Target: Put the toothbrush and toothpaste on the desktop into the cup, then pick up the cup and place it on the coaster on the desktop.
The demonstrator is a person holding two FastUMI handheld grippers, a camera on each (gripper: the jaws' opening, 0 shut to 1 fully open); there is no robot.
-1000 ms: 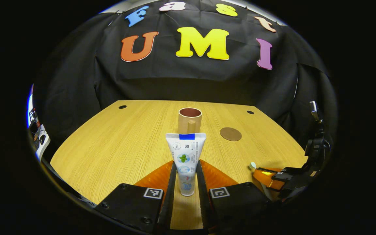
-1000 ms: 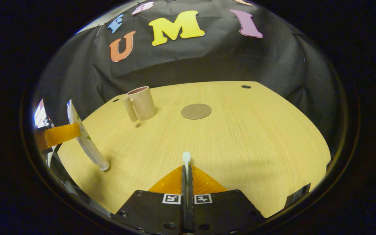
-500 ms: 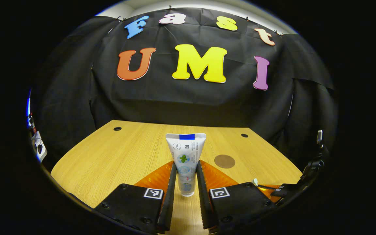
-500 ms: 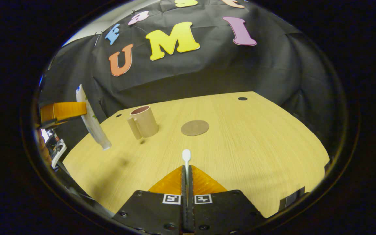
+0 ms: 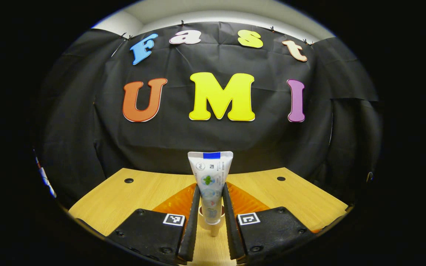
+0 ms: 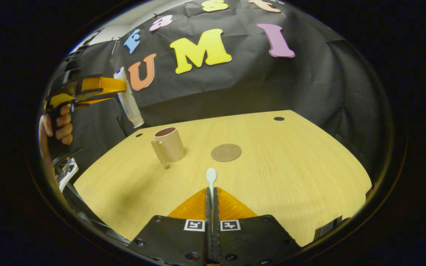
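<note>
My left gripper [image 5: 211, 207] pinched the toothpaste [image 5: 210, 181] cap-down, raised in the air over the cup [image 6: 169, 144], whose rim showed just beneath the cap in the left gripper view. My right gripper [image 6: 212, 201] was pressed together on the toothbrush [image 6: 211, 177] above the desk [image 6: 290, 162]. The coaster [image 6: 226, 152] lay beside the cup, not touching it.

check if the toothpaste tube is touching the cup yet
Apart. The right gripper view shows the toothpaste tube held in the air by the left gripper, with dark wall visible between its cap and the cup.
</note>
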